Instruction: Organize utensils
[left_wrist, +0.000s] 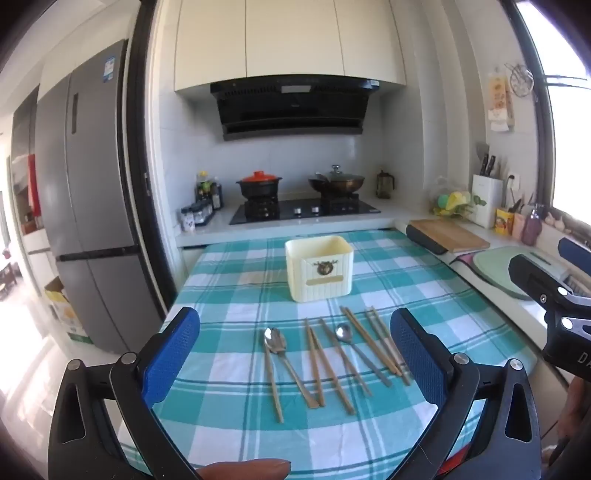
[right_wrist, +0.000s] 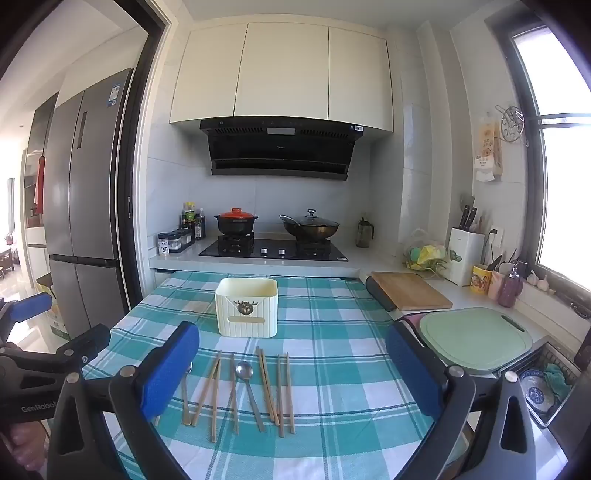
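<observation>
Left wrist view shows a table under a teal-and-white checked cloth (left_wrist: 236, 291) filling the lower middle of the frame, with a grey refrigerator (left_wrist: 92, 206) at the left edge and a black hob (left_wrist: 303, 212) carrying two pots across the upper middle. A cream utensil holder (left_wrist: 319, 267) stands upright at the centre of the cloth, its top open. Below it, in the lower centre, the utensils lie flat in a loose row: wooden chopsticks (left_wrist: 332, 365) fanned at slight angles, a metal spoon (left_wrist: 275, 341) toward the left and a second spoon (left_wrist: 344, 332) among the sticks toward the right. The left gripper (left_wrist: 295, 354) hangs above them with its blue pads spread wide, holding nothing.

In the right wrist view, the holder (right_wrist: 246, 306) sits centre-left, the chopsticks (right_wrist: 269, 391) and one spoon (right_wrist: 244, 371) below it. The right gripper (right_wrist: 291, 373) is likewise spread wide and empty over the row. A pale green cutting board (right_wrist: 476, 339) lies at the right.
</observation>
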